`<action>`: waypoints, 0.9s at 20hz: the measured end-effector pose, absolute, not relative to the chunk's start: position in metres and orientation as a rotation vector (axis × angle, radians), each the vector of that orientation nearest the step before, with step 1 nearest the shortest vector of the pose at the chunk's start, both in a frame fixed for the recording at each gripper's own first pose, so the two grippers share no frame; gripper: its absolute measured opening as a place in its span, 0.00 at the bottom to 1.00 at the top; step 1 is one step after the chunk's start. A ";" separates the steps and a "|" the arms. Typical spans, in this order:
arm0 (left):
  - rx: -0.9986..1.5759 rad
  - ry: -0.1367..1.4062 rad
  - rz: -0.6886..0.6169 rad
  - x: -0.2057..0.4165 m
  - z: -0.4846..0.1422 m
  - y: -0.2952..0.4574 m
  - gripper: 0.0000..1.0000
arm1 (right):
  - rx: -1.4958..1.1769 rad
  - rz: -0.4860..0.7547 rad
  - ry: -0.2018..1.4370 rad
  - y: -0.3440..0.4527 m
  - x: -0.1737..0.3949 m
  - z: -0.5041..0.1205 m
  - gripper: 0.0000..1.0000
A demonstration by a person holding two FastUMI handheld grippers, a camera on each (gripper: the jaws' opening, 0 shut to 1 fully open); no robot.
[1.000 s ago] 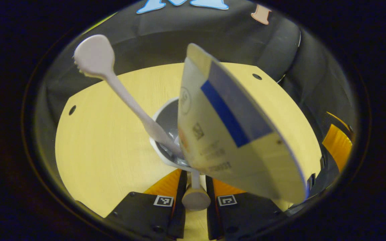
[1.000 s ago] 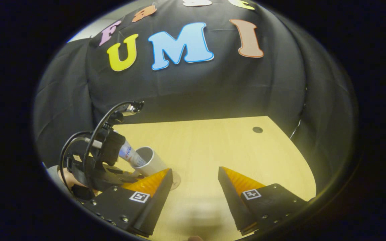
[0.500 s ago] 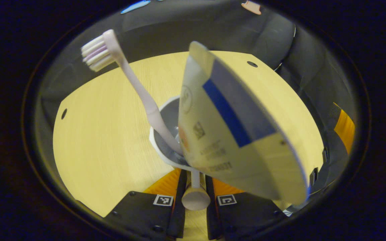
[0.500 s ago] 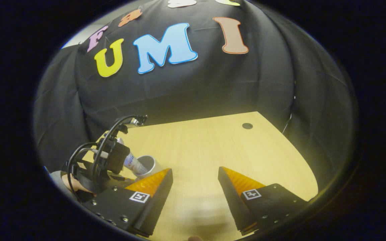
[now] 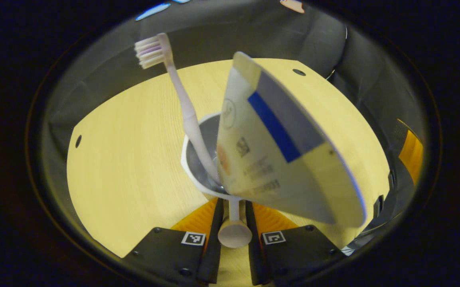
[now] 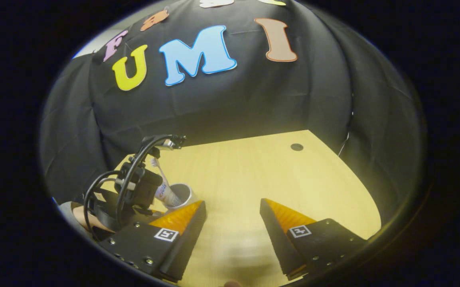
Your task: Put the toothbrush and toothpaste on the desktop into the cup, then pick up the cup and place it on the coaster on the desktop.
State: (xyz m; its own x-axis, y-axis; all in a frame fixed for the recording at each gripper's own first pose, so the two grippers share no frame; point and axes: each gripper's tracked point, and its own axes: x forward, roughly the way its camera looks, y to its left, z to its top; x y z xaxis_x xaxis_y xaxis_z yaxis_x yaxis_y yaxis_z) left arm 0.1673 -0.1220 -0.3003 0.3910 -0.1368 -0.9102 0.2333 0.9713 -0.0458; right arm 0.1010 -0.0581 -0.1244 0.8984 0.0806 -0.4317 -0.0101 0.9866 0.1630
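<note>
So the left gripper [image 5: 233, 223] has its fingers pinched tight on the cup's handle [image 5: 234, 232], a little white stalk with a round knob on the end. The cup [image 5: 198, 167] sits just ahead of the fingertips, and both the brush [image 5: 182, 103] and the paste [image 5: 277, 143] are already standing in it, leaning out over the rim in different directions. The brush head is up high, and the paste is flopped toward the camera.

The right gripper [image 6: 231, 217] is hanging over the desk [image 6: 253, 179] with its fingers spread wide and nothing between them. From its side you can see the left gripper [image 6: 134, 191] off to the left with the cup [image 6: 180, 194] and the stuff in it.

I'd say the loading part is done and the step in hand is carrying the cup to the coaster. I can't spot the coaster in either view, so I can't say which way it has to go. I also can't tell for sure if the cup is lifted or resting on the desk.

Tips for doing it well:
- Keep the cup upright, because the paste is top-heavy and leaning a lot.
- Move slow and don't twist, since a thin handle can let the cup swing.
- Set it flat on the coaster before letting go.
</note>
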 end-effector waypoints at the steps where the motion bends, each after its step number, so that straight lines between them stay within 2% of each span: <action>1: 0.080 1.147 -0.231 0.165 -0.299 -0.121 0.46 | 0.157 0.049 0.453 -0.057 0.100 -0.124 0.85; 3: 0.034 1.145 -0.229 0.159 -0.299 -0.125 0.60 | 0.148 0.054 0.451 -0.056 0.096 -0.121 0.85; 4: 0.014 1.135 -0.221 0.158 -0.298 -0.126 0.72 | 0.140 0.057 0.450 -0.056 0.094 -0.121 0.85; 5: -0.002 1.119 -0.222 0.158 -0.295 -0.126 0.73 | 0.133 0.060 0.447 -0.056 0.092 -0.118 0.85; 6: -0.019 1.100 -0.221 0.158 -0.290 -0.126 0.79 | 0.126 0.064 0.445 -0.056 0.090 -0.117 0.85; 9: -0.061 1.038 -0.216 0.148 -0.263 -0.125 0.74 | 0.113 0.084 0.430 -0.050 0.083 -0.109 0.85; 13: -0.068 0.928 -0.187 0.137 -0.226 -0.117 0.98 | 0.097 0.116 0.387 -0.041 0.074 -0.090 0.85; 18: -0.103 0.745 -0.124 0.123 -0.170 -0.101 1.00 | 0.070 0.162 0.312 -0.032 0.064 -0.067 0.85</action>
